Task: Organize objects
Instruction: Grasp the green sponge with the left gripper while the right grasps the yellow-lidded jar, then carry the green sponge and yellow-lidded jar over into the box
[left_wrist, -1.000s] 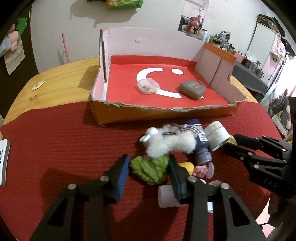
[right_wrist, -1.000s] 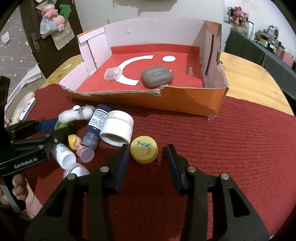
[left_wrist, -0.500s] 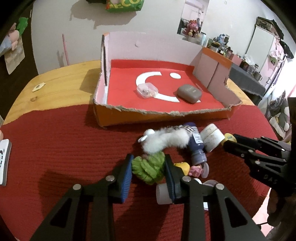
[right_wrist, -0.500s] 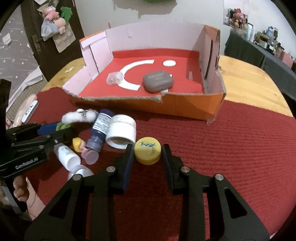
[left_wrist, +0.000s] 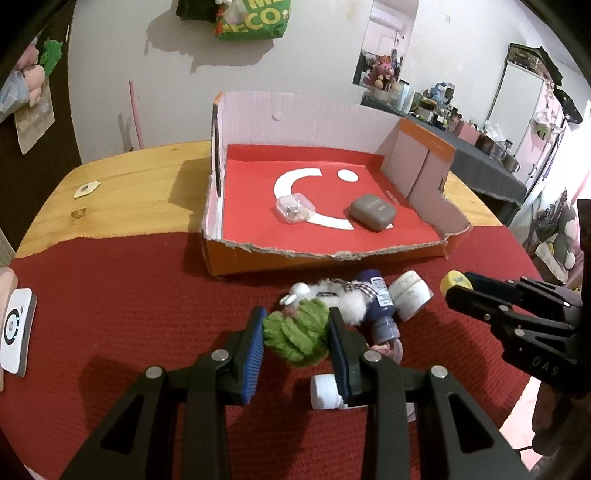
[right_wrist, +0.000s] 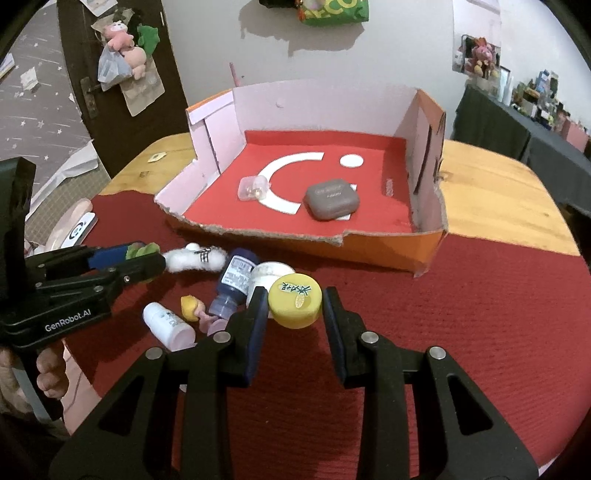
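My left gripper (left_wrist: 296, 328) is shut on a green knitted toy (left_wrist: 295, 334) and holds it just above the red cloth. My right gripper (right_wrist: 294, 301) is shut on a yellow cap (right_wrist: 294, 301), lifted a little off the cloth; it also shows in the left wrist view (left_wrist: 455, 282). On the cloth lie a white fluffy toy (right_wrist: 194, 258), a dark blue bottle (right_wrist: 232, 282), a white jar (left_wrist: 410, 295), a small white bottle (right_wrist: 168, 326) and a small yellow-and-pink figure (right_wrist: 195, 308). The open cardboard box (left_wrist: 321, 254) behind holds a clear case (left_wrist: 295, 208) and a grey case (left_wrist: 372, 212).
A red cloth (right_wrist: 461, 314) covers the near part of the wooden table (left_wrist: 122, 192). A white device (left_wrist: 14, 328) lies at the cloth's left edge. The box's front wall is low and torn.
Both grippers closed, the left on the green toy and the right on the yellow cap, and both have risen and pulled back slightly with their objects.
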